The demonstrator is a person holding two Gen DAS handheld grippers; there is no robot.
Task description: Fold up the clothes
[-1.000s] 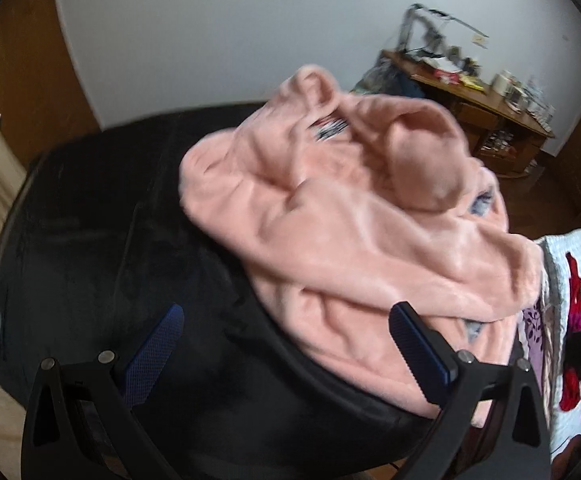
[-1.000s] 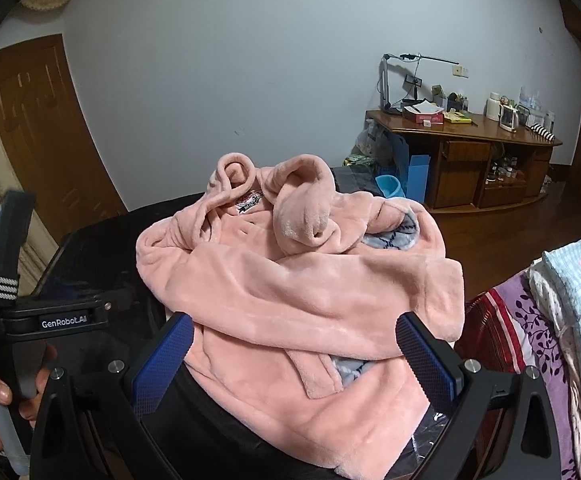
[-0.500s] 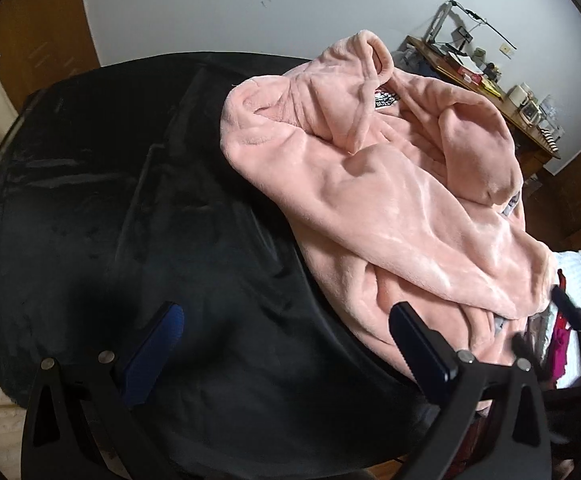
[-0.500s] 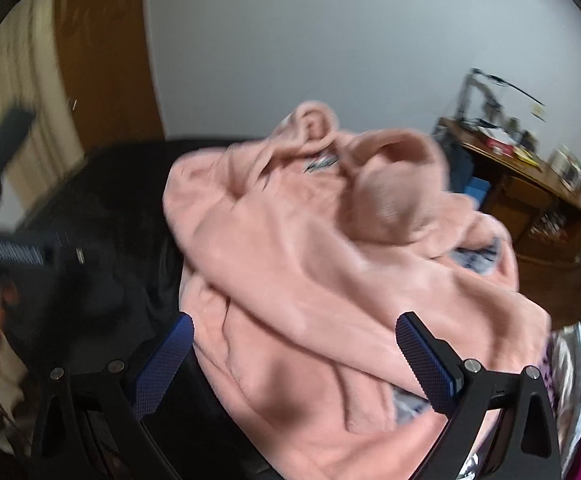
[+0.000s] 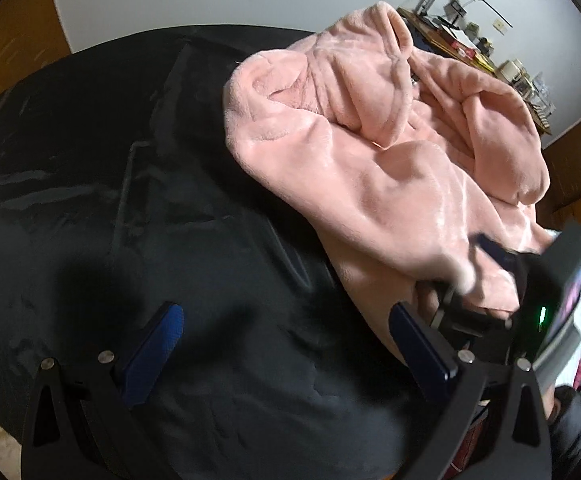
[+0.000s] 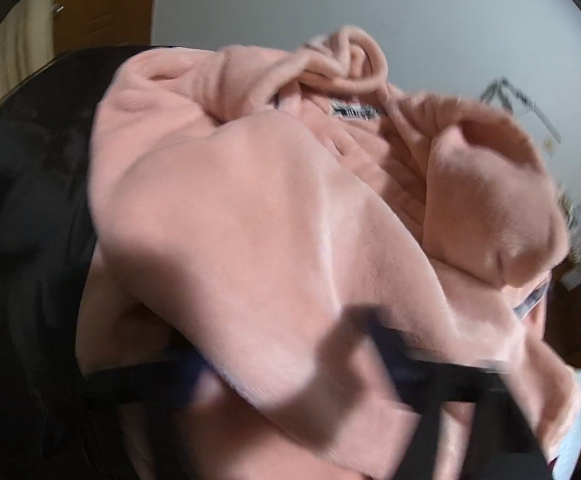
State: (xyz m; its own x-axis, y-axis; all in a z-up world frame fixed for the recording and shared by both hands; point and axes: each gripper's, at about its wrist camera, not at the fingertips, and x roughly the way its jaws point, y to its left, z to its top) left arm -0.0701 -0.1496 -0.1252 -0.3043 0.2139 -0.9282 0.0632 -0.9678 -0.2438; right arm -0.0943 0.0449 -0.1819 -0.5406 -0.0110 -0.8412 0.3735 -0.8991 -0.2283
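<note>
A rumpled pink fleece hoodie point(image 5: 390, 152) lies heaped on a glossy black sheet-covered surface point(image 5: 110, 208), filling the upper right of the left wrist view and nearly all of the right wrist view. The left gripper point(image 5: 286, 344), at the bottom of its frame, has its blue-padded fingers point(image 5: 154, 344) spread apart over bare black sheet. The right gripper point(image 5: 502, 276) shows at the lower right against the hoodie's near edge, too blurred to tell whether it is apart or clamped.
</note>
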